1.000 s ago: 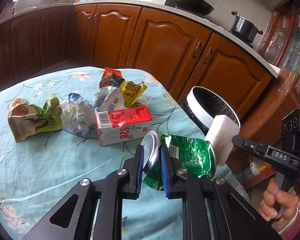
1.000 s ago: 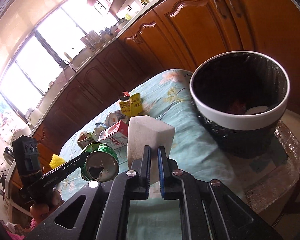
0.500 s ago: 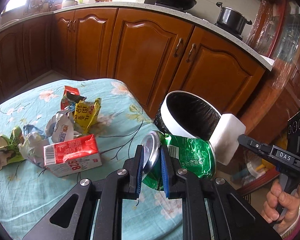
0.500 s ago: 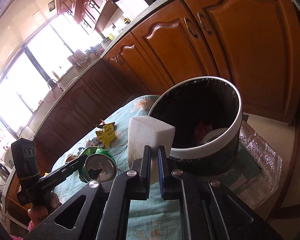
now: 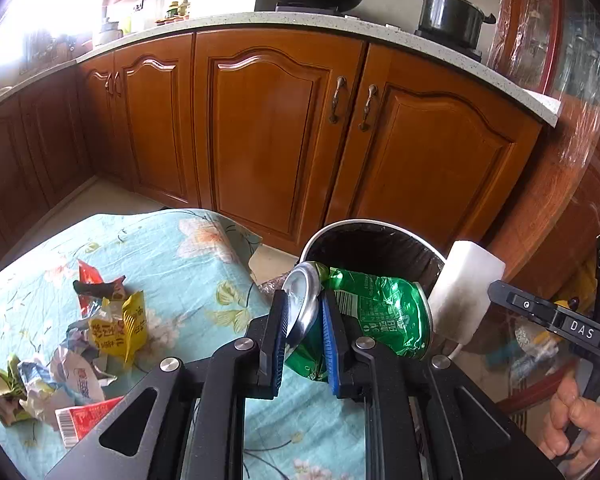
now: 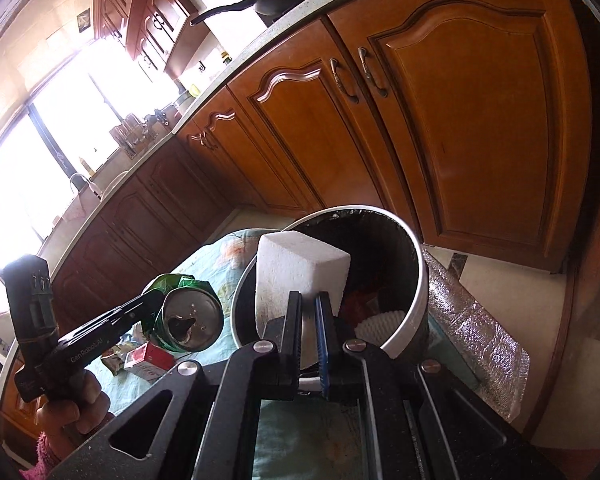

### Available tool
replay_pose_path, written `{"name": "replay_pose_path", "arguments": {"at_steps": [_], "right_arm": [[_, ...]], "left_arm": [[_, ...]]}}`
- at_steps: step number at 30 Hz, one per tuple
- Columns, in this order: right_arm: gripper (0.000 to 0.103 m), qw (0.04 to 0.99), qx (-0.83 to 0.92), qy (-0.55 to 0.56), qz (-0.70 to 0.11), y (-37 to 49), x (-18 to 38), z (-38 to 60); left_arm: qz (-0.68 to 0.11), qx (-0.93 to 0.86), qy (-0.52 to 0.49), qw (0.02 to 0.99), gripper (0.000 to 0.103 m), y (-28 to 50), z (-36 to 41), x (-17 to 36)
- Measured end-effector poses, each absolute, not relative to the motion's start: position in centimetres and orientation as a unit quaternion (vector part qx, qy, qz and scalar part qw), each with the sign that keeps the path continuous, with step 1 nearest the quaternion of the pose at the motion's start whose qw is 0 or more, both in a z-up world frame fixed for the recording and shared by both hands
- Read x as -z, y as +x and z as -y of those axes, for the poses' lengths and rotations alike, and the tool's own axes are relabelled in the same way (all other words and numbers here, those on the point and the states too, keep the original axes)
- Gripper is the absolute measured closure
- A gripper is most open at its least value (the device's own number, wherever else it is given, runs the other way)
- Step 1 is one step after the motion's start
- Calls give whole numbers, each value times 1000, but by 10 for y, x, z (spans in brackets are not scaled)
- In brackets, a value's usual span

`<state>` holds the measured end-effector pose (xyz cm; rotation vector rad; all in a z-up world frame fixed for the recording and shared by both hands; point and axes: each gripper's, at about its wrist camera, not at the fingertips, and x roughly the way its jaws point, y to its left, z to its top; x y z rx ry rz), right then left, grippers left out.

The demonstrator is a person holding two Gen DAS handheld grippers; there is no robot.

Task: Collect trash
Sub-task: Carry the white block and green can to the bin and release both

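- Two pieces of trash are in hand at once: the left gripper [image 5: 305,334] has its fingers clamped on the top rim of a crushed green can [image 5: 364,312], and the right gripper [image 6: 309,322] has its fingers clamped on the lower edge of a white foam block [image 6: 300,276].
- Both loads hang at the near rim of the trash bin [image 6: 414,300], which stands just past the far right edge of the tabletop [image 5: 172,248]; the can sits left of the block, close beside it.
- Inside the bin some red and white waste already shows.
- Judging from this, the drop is the next step, and the main risk is position: the can looks only partly over the opening, so letting go now could bounce it off the rim onto the floor.
- The grip on the can is on a thin, bent lid edge, so it may slip or swing early.
- The block and can are near enough to knock each other if both are released together.
- Wrappers [image 5: 116,324] and a red carton [image 5: 86,418] wait on the near left of the tabletop, well apart from the bin.
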<state>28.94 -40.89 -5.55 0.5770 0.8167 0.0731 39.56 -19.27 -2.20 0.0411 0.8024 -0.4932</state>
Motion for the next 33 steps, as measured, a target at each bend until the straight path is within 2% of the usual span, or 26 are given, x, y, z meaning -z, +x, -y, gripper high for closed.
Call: {"name": "replay_pose_path", "arguments": {"at_steps": [19,20,22,24,28,31,33], "right_arm": [[96,867,-23,241,-436,323,78,418],[90,865,-25,243,-438,324,79,418],[90,861,-26,249,-442,327,81,420],[83,858,-25,258,-443,326,84,422],[67,857,-22,274,-435,317,83,426],[52,859,-23,285,-424,311,79,424],[35,863,-26,290,-413,304,77,421]], "left_arm": [[-398,226,99,884,87,427,268,52],[-400,225,100,883,85,427,270,53],[-397,228,96,884,77,425,269,52],[-387,224,96,890,63,419,265,49],[-373,225,78,897,60,405,249,43],[-369,228,50,900,54,393,227,40],[-368,227,31,901,51,383,212,38]]}}
